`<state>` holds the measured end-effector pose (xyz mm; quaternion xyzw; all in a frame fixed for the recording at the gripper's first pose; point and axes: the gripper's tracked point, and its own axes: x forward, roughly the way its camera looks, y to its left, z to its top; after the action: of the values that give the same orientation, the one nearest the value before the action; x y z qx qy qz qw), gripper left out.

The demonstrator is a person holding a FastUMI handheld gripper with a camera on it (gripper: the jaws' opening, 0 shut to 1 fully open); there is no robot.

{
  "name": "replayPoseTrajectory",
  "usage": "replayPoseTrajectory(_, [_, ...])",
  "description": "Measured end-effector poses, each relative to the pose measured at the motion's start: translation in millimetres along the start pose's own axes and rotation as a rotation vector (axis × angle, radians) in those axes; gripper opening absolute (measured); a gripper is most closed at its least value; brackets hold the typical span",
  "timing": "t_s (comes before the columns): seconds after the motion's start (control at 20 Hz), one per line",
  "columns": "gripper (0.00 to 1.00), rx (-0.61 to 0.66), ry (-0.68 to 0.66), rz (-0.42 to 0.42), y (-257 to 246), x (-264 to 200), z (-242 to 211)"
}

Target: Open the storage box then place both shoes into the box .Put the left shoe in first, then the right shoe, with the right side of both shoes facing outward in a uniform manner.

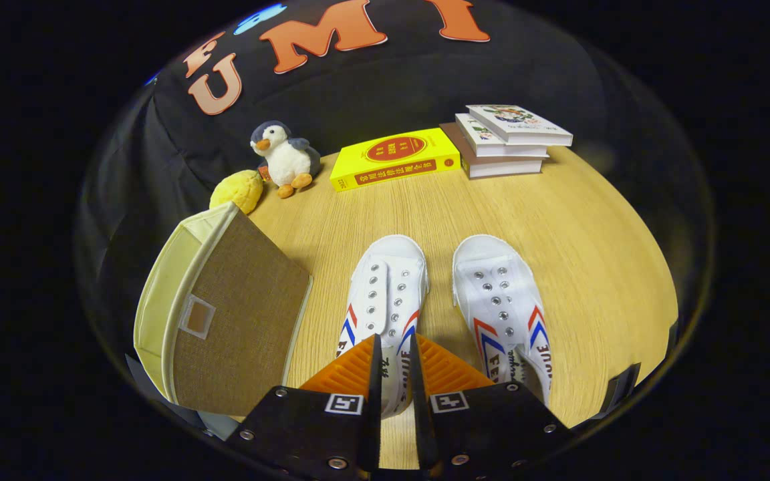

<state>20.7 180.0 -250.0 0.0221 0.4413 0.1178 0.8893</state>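
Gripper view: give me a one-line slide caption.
Gripper shut on the heel wall of the left white canvas shoe, its mate alongside, brown fabric storage box open on the wooden table.

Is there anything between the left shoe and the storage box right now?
Nothing visible. Bare table separates the left shoe from the box beside it. The claw is nearly shut around that shoe's heel wall.

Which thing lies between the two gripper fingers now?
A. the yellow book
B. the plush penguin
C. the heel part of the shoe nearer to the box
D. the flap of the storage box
C: the gripper has its orange fingers on both sides of the heel of the left shoe, the one beside the storage box.
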Motion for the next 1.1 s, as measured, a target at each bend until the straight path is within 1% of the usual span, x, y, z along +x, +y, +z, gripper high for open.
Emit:
replayPoseTrajectory(0.2, [0.21, -0.025, 0.064, -0.023, -8, 28, -9])
replayPoseTrajectory(0.35, [0.21, -0.035, 0.100, -0.016, -9, 41, -15])
replayPoseTrajectory(0.55, [0.21, -0.042, 0.140, 0.020, -8, 45, -19])
replayPoseTrajectory(0.8, [0.21, 0.032, 0.222, 0.099, -5, 48, -22])
replayPoseTrajectory(0.9, [0.21, -0.018, 0.203, 0.100, -7, 49, -21])
replayPoseTrajectory(1.0, [0.14, -0.063, 0.182, 0.117, -7, 47, -20])
replayPoseTrajectory(1.05, [0.12, -0.052, 0.178, 0.135, -6, 46, -20])
replayPoseTrajectory(1.1, [0.05, -0.014, 0.176, 0.159, -7, 47, -20])
